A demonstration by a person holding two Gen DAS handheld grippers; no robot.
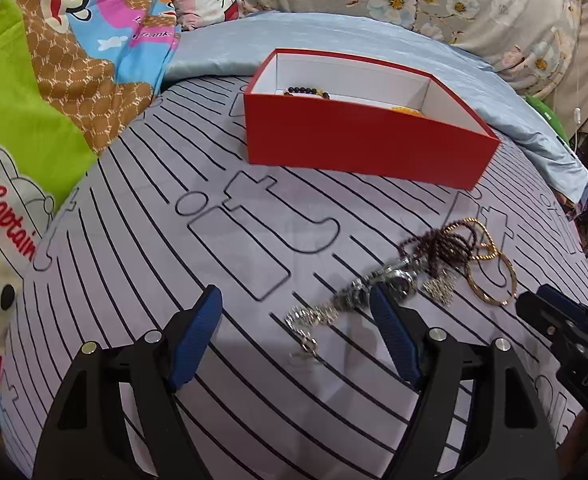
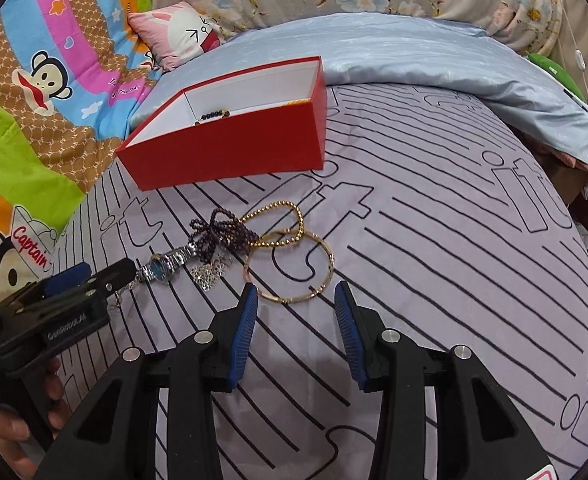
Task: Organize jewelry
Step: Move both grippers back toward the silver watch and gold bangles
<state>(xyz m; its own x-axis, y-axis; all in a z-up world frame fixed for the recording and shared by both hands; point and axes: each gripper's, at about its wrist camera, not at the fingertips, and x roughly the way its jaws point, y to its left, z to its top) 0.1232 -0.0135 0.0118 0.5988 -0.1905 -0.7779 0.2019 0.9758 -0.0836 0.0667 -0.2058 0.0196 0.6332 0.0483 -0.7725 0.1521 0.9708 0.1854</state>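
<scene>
A red box point(image 1: 357, 144) point(image 2: 230, 148) with a white inside stands open on the bed; a dark bead bracelet point(image 1: 307, 91) point(image 2: 212, 115) and something orange lie in it. A pile of jewelry lies in front: a silver watch point(image 1: 389, 278) point(image 2: 165, 268), dark purple beads point(image 1: 437, 244) point(image 2: 222, 236), a gold bead chain point(image 2: 278, 220), a gold bangle point(image 1: 493, 280) point(image 2: 294, 268) and a silver chain point(image 1: 309, 318). My left gripper point(image 1: 295, 296) point(image 2: 94, 276) is open, its right finger at the watch. My right gripper point(image 2: 295, 292) point(image 1: 541, 300) is open just before the bangle.
The bed has a lilac sheet point(image 2: 433, 240) with black stripes. A cartoon quilt point(image 1: 54, 80) lies at the left, a light blue cover point(image 2: 413, 52) behind the box, and a floral wall of fabric beyond. The bed's edge drops off at the right.
</scene>
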